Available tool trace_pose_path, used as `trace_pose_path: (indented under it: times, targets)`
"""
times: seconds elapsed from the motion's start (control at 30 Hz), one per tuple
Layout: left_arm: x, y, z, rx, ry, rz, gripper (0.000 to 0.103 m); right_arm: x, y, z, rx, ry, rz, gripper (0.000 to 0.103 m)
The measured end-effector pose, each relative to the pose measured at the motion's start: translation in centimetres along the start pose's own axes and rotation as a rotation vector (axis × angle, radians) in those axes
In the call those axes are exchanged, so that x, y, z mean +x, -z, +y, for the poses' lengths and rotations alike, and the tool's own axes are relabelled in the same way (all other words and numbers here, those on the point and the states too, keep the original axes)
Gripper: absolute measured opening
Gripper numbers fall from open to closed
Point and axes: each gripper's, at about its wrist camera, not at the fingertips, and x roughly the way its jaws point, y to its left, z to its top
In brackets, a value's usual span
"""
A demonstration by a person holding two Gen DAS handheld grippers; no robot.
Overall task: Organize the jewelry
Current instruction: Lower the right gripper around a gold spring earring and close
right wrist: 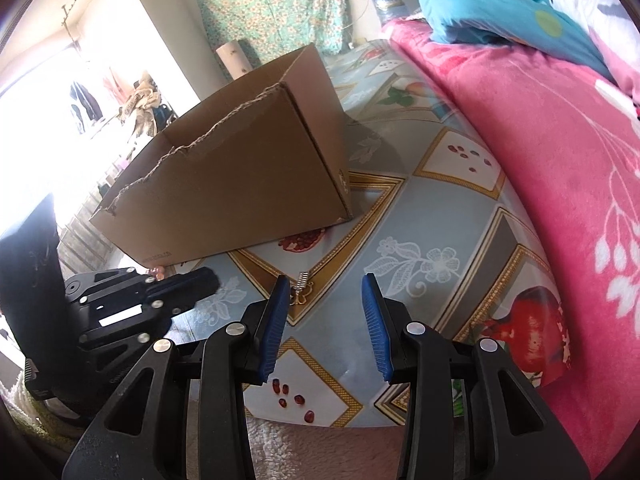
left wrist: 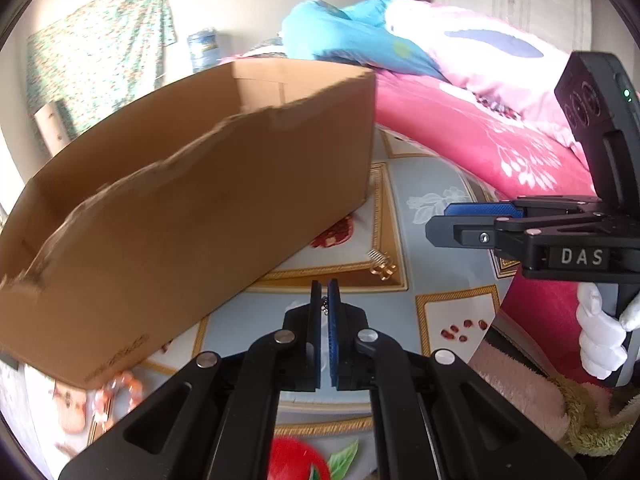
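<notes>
Left gripper [left wrist: 324, 286] fingers clamped on a thin chain [left wrist: 325, 305] beside the box [left wrist: 192, 200]; right gripper [right wrist: 325, 286] fingers apart, empty.

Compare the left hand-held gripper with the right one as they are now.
The left hand-held gripper is shut, its blue pads pinching a small chain; the right hand-held gripper stands open with nothing between its pads. The left sits closer to the cardboard box; the right is nearer the pink blanket. Both are black with blue pads and point down at the patterned tablecloth.
</notes>
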Motion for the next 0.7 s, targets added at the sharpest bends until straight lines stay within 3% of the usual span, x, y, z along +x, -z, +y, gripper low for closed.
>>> trace_pose_path:
  times: [0.23, 0.7]
  targets:
    - [-1.5, 1.6, 1.6, -0.062, -0.028, -0.026, 0.002, 0.5, -0.3, 1.4, -0.048, 0.007, 0.017, 0.036]
    - [-0.5, 2.1, 1.9, -0.06, 0.001, -0.036, 0.002, 3.3, -0.8, 3.7, -0.168, 0.089, 0.074, 0.019]
